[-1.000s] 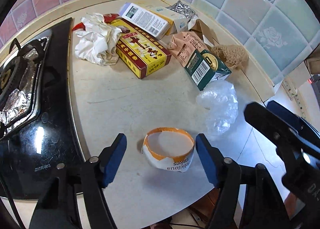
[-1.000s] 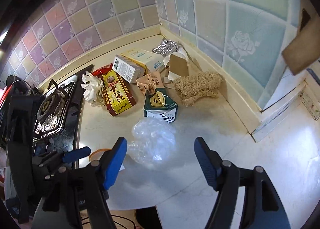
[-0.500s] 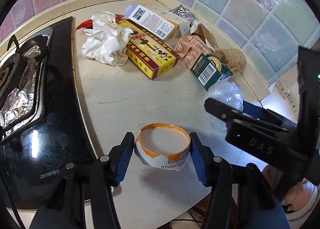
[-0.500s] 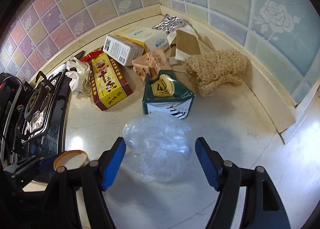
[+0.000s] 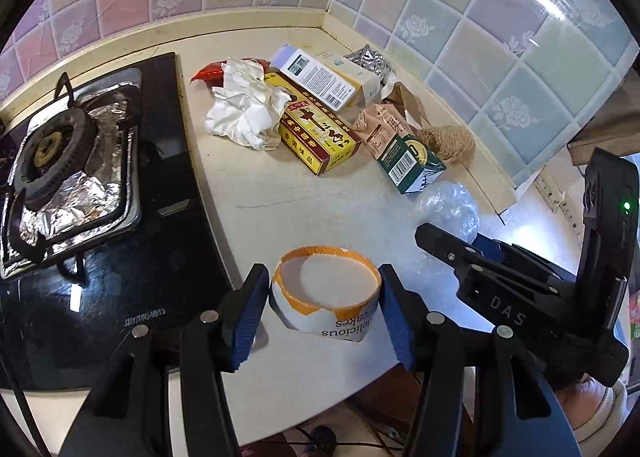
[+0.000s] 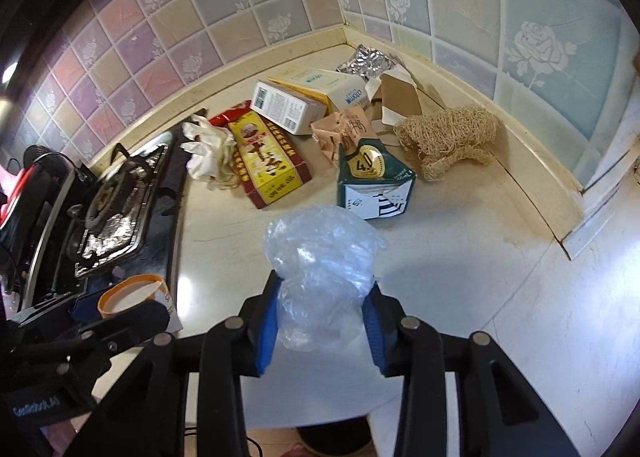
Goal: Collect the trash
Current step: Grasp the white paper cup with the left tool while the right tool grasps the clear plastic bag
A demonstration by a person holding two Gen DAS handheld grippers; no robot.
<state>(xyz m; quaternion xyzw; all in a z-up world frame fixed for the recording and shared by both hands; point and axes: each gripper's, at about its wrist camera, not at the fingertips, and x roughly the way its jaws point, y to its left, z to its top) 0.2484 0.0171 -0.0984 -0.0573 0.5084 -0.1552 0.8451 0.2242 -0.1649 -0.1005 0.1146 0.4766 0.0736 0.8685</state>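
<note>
My left gripper (image 5: 322, 307) is shut on an orange-rimmed paper cake cup (image 5: 326, 303) near the counter's front edge, a blue pad on each side. My right gripper (image 6: 322, 323) is shut on a crumpled clear plastic bag (image 6: 320, 261). The cup also shows in the right wrist view (image 6: 132, 293), and the bag in the left wrist view (image 5: 448, 209). Further back lie crumpled white paper (image 5: 244, 109), a red-yellow box (image 5: 316, 133), a green carton (image 5: 408, 165) and a white box (image 5: 316, 77).
A black gas stove (image 5: 80, 177) with foil around the burner is at the left. A loofah (image 6: 448, 137), a brown packet (image 6: 344, 129) and foil (image 6: 366, 61) lie toward the tiled corner. The counter's front edge (image 5: 320, 397) is just below the cup.
Both grippers moved forward and closed: the left onto the paper cup, the right onto the plastic bag. The rest of the trash has not moved.
</note>
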